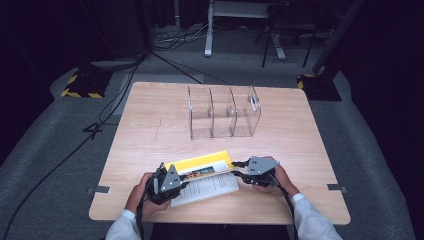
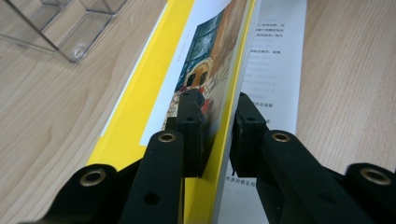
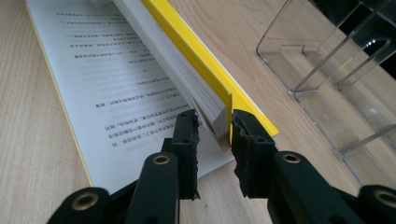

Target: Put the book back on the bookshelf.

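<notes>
The yellow book (image 1: 202,167) lies low in the middle of the high view, near the front edge of the worktop (image 1: 150,110). It is half open. Its back cover and one white page with small black print lie flat on the wood. The rest of the pages and the front cover, which has a picture on it, are lifted up like a thin wall.

The left tool (image 2: 217,121) is clenched on that lifted part at one end, with a pad on each side. The right tool (image 3: 215,126) pinches the thick block of pages and the yellow cover at the other end.

What could go wrong? The pages are smooth and many. If one tool lets go a bit, some pages could slide out and flop down. If the two hands pull different ways, the book could twist or a page could bend or tear. The flat page is held by nothing, so it may drag.

The clear plastic rack (image 1: 225,112) with three slots stands apart, higher in the high view.
</notes>
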